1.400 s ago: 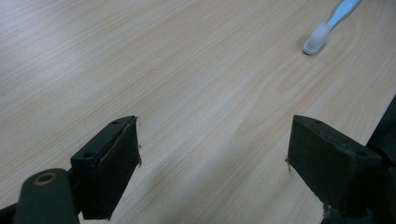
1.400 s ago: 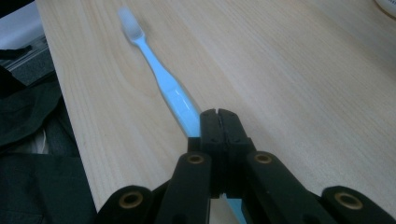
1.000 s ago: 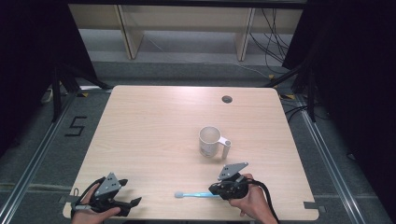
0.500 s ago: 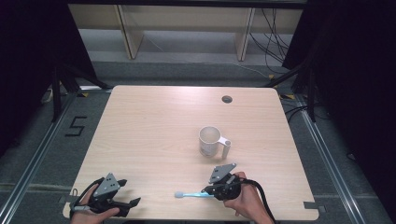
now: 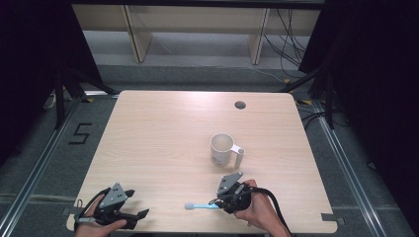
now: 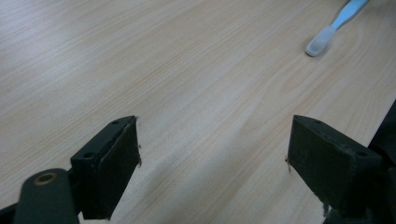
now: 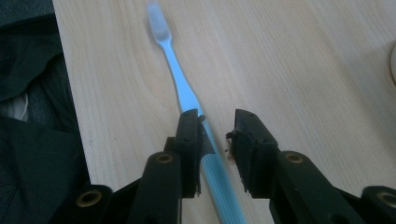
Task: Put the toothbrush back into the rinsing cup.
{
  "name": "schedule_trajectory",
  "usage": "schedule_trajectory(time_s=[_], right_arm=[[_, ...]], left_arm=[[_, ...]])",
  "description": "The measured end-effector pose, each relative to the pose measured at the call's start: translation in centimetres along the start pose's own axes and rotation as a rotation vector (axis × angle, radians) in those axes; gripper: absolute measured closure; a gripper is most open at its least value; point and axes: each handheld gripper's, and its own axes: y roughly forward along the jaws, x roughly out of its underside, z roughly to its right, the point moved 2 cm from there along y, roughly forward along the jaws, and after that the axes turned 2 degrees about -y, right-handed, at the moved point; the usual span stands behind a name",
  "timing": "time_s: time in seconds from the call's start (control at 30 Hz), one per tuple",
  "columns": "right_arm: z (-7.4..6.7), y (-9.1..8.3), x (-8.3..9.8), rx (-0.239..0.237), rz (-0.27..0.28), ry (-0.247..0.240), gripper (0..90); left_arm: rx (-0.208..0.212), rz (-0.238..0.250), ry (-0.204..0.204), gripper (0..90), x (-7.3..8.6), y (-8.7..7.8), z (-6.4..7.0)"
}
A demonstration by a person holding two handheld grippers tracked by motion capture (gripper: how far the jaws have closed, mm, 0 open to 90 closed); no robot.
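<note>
A light blue toothbrush (image 5: pixel 200 206) lies flat near the table's front edge, its white bristle head pointing left. My right gripper (image 5: pixel 217 203) is down over its handle. In the right gripper view the toothbrush (image 7: pixel 180 79) runs between the jaws of the right gripper (image 7: pixel 217 126), close against the left one, with a gap on the other side. The jaws have just been opening and do not press on it. My left gripper (image 5: pixel 137 203) rests at the front left corner. Its jaws (image 6: pixel 215 158) stand wide apart over bare wood, and the brush head (image 6: pixel 322 39) lies beyond them.
A white mug (image 5: pixel 223 148) stands upright behind my right hand, its handle to the right. The wooden table (image 5: pixel 163 133) has a round cable hole (image 5: pixel 240 104) near its far edge. Black frames and cables surround the table.
My right gripper has shifted slightly left over the toothbrush handle. The toothbrush, the mug and the left gripper stay where they were.
</note>
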Motion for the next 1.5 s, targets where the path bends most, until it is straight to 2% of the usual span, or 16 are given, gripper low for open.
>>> schedule_trajectory(time_s=[0.07, 0.4, 0.7, 0.73, 0.8, 0.87, 0.9, 0.93, 1.03, 1.2, 1.27, 1.3, 1.37, 1.43, 1.47, 1.5], right_arm=[[-0.2, 0.4, -0.4, 0.013, -0.047, -0.029, 69.9], [-0.9, 1.5, -1.1, -0.007, -0.134, -0.097, 69.4], [-1.2, 1.8, -1.2, 0.0, -0.202, -0.105, 69.6], [-1.0, 1.9, -1.3, -0.009, -0.2, -0.139, 70.2], [-1.1, 1.9, -1.4, -0.008, -0.211, -0.115, 70.3], [-0.6, 2.0, -1.6, 0.011, -0.232, -0.184, 70.6], [-0.6, 2.0, -1.6, 0.011, -0.232, -0.184, 70.6], [-0.9, 1.9, -1.8, 0.019, -0.276, -0.145, 71.1], [-0.7, 2.0, -2.2, 0.003, -0.316, -0.183, 72.1], [-0.7, 2.3, -3.0, -0.026, -0.397, -0.178, 74.3], [-0.2, 2.6, -3.2, -0.049, -0.404, -0.233, 74.4], [-0.4, 2.6, -3.3, -0.047, -0.426, -0.201, 74.5], [-0.3, 2.8, -3.6, -0.061, -0.439, -0.226, 75.8], [-0.4, 2.8, -3.7, -0.06, -0.458, -0.212, 76.0], [-0.1, 3.0, -3.9, -0.067, -0.443, -0.268, 76.3], [-0.2, 3.1, -4.1, -0.069, -0.456, -0.266, 76.6]], left_arm=[[-0.003, 0.003, -0.002, 16.0, 0.0, 0.0, 0.0], [-0.003, 0.002, 0.004, 16.1, -0.1, 0.0, 0.1], [0.0, 0.001, 0.013, 16.1, -0.1, 0.0, 0.1], [0.001, -0.001, 0.011, 16.1, -0.1, 0.1, 0.1], [0.0, -0.004, 0.012, 16.1, -0.2, 0.1, 0.1], [0.0, 0.0, 0.012, 16.1, -0.2, 0.1, 0.1], [0.0, 0.0, 0.012, 16.1, -0.2, 0.1, 0.1], [0.004, -0.002, 0.013, 16.1, -0.2, 0.1, 0.1], [0.004, 0.001, 0.009, 16.1, -0.2, 0.2, 0.1], [0.006, 0.006, 0.009, 16.0, -0.2, 0.2, 0.1], [0.009, 0.004, 0.014, 16.1, -0.2, 0.2, 0.1], [0.008, 0.005, 0.012, 16.1, -0.2, 0.2, 0.1], [0.009, 0.005, 0.013, 16.1, -0.2, 0.2, 0.1], [0.001, 0.003, 0.009, 16.1, -0.2, 0.1, 0.1], [0.003, 0.004, 0.012, 16.1, -0.2, 0.1, 0.1], [0.003, 0.003, 0.013, 16.1, -0.2, 0.1, 0.1]])
